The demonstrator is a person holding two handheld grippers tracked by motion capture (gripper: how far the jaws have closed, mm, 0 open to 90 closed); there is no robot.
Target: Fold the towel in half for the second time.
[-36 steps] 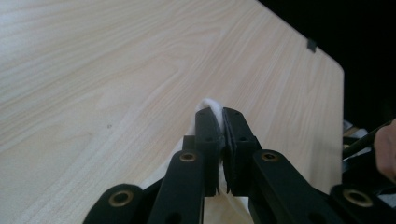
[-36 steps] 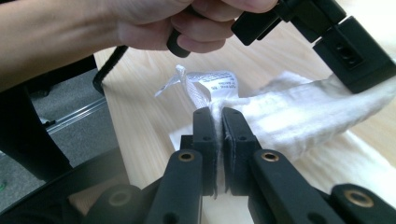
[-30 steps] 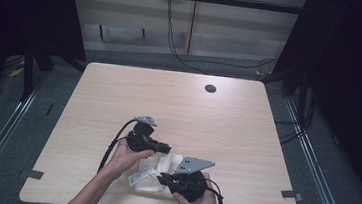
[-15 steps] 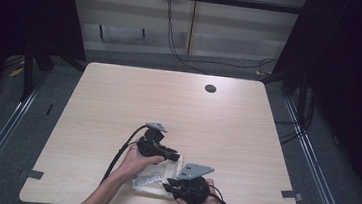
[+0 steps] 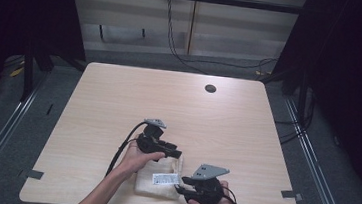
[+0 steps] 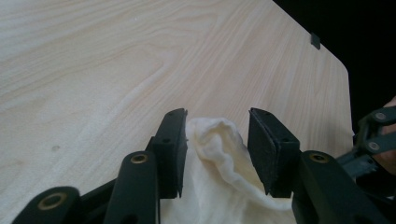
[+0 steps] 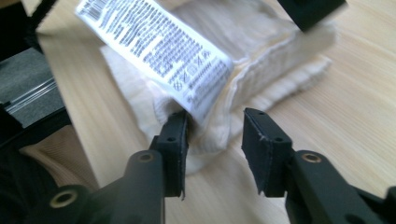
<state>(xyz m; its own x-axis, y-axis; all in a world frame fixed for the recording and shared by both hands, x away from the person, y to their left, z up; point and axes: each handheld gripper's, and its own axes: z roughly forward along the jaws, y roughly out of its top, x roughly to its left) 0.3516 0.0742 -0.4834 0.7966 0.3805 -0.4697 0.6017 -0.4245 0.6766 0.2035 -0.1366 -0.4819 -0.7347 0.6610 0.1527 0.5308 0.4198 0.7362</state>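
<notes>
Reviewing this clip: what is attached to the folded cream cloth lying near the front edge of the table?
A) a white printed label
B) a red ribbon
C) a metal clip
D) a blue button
A: the folded cream cloth carries a white printed label, its lines of small text and care symbols readable in the right gripper view and seen as a white patch in the high view.

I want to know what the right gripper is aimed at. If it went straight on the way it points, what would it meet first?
Most likely the folded cream cloth: its edge, with the white label, already lies between the right gripper's parted fingers, which have just been opening.
</notes>
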